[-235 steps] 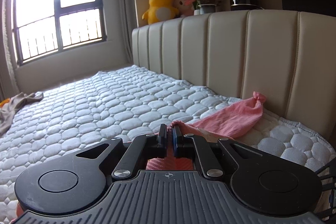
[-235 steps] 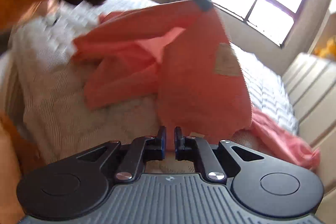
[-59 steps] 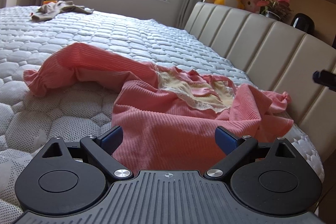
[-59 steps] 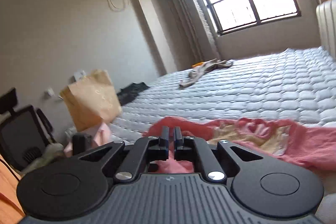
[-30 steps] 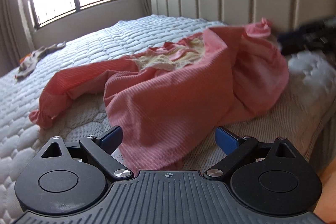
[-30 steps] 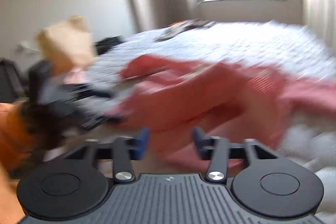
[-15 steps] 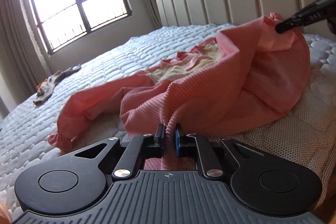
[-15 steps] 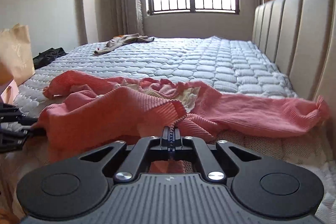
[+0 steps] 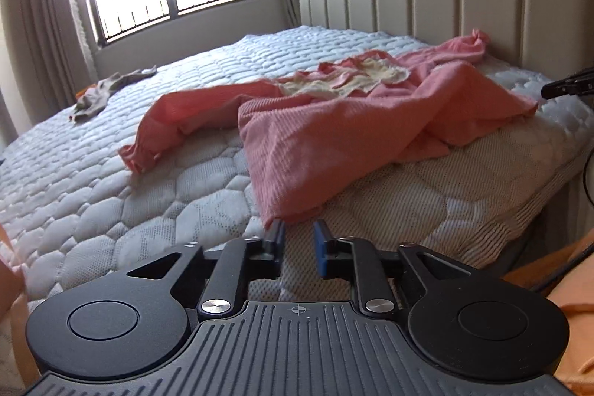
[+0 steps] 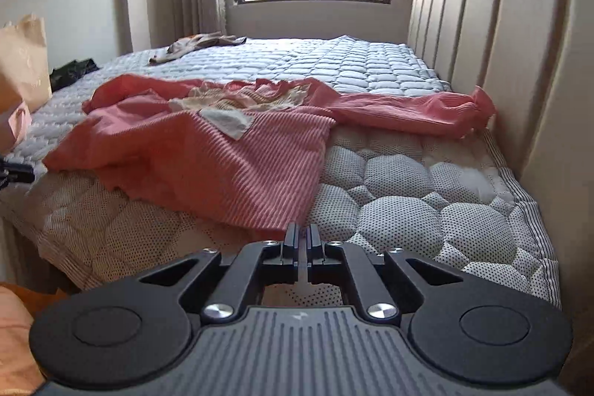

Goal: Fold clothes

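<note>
Both tongs have just been parting: the left gripper [image 9: 299,234] stands released, the right gripper [image 10: 304,235] barely apart, both empty. Spread on the mattress [image 10: 401,195] at twelve o'clock, the pink top [image 9: 334,132] seems ready for folding; next comes regripping an edge.

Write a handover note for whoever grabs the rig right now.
Left claw: jaws have just been opening, nothing between them; it sits just short of the near hem of the pink ribbed knit garment.
Right claw: jaws have just parted slightly, a narrow gap, no cloth between them, at the hem's other corner.
Garment: spread front-up on the white quilted mattress, both sleeves out sideways, one cuff at the beige padded headboard.
Done: laid out, roughly flat.
Left: every fold. A grey crumpled garment waits near the window.
</note>
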A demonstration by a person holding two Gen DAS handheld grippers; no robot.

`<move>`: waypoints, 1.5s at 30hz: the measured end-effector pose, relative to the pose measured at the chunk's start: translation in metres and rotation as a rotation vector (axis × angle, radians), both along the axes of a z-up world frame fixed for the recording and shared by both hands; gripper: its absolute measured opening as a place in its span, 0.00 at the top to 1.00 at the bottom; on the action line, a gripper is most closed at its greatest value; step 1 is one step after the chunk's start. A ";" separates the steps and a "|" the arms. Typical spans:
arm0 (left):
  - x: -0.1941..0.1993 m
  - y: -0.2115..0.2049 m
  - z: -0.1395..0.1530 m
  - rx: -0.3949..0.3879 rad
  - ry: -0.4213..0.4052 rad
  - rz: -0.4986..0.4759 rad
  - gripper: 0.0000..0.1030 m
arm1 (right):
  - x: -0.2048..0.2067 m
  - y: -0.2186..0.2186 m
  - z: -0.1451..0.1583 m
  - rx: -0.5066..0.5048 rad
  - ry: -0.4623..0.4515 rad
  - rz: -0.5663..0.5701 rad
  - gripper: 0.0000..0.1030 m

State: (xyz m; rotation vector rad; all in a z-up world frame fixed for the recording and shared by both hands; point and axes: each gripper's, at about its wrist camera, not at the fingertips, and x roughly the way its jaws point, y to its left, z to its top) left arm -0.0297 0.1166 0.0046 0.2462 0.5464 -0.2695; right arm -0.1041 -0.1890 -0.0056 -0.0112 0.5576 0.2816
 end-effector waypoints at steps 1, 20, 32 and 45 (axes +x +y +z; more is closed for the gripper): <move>0.003 -0.001 0.006 -0.031 -0.021 -0.011 0.45 | 0.004 -0.005 0.005 0.037 -0.010 -0.008 0.82; 0.055 -0.067 -0.008 -0.009 -0.047 -0.126 0.11 | 0.132 0.041 -0.034 0.196 0.265 -0.095 0.00; 0.065 -0.098 -0.024 0.223 -0.092 -0.230 0.62 | 0.054 0.049 -0.003 0.043 -0.040 -0.001 0.05; 0.063 -0.054 0.009 0.060 -0.096 -0.145 0.27 | 0.021 0.104 -0.008 -0.271 -0.134 0.155 0.93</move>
